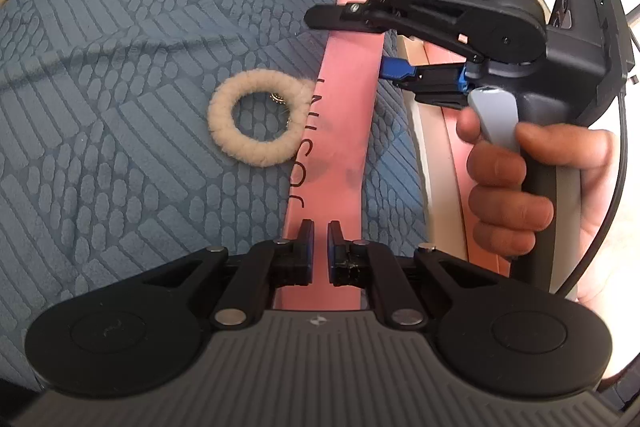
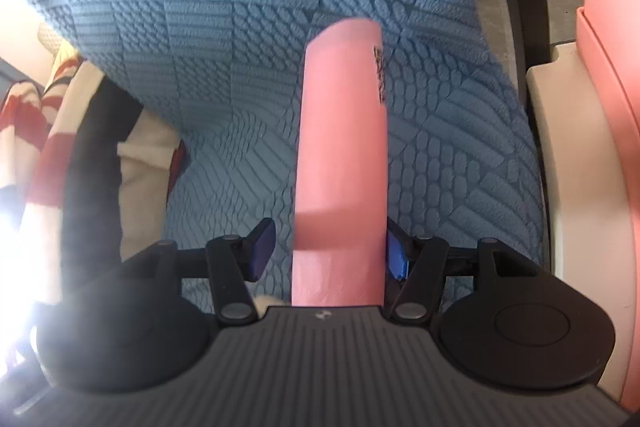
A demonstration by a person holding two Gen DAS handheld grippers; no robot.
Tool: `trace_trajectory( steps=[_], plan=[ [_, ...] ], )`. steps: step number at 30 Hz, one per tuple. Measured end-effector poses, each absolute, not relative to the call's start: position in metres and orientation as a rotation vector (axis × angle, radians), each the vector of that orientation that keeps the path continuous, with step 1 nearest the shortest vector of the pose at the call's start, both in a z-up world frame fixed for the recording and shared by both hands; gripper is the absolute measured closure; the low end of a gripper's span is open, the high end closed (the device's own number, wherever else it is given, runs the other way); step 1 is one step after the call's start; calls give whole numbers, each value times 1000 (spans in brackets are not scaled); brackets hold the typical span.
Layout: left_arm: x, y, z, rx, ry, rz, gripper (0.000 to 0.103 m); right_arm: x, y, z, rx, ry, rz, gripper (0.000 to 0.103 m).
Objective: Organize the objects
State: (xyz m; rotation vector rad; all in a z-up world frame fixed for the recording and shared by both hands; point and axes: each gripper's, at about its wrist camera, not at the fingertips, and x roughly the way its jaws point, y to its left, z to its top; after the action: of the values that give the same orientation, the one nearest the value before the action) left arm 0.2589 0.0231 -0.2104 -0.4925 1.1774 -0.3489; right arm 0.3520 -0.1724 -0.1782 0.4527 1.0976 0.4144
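A long pink box (image 1: 348, 107) with dark lettering runs away from my left gripper (image 1: 320, 247), which is shut on its near end just above the blue textured cover (image 1: 120, 67). My right gripper (image 1: 352, 43) straddles the box farther along, with a hand (image 1: 508, 195) on its handle. In the right wrist view the pink box (image 2: 340, 147) stands between the open fingers of the right gripper (image 2: 330, 251). The right pad lies against the box's side and the left pad stands clear of it. A cream fuzzy hair tie (image 1: 260, 155) lies on the cover, left of the box.
The blue cover (image 2: 240, 7) fills most of both views. A cream and pink piece of furniture (image 2: 600, 107) runs along the right edge. A red, cream and dark striped cloth (image 2: 40, 131) lies at the left.
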Motion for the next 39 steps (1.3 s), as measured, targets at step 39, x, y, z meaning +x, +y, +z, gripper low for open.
trace_trajectory(
  steps=[39],
  plan=[
    [233,49,-223,-781,1174,-293,94,215,-190,-126,395,902,536,79]
  ],
)
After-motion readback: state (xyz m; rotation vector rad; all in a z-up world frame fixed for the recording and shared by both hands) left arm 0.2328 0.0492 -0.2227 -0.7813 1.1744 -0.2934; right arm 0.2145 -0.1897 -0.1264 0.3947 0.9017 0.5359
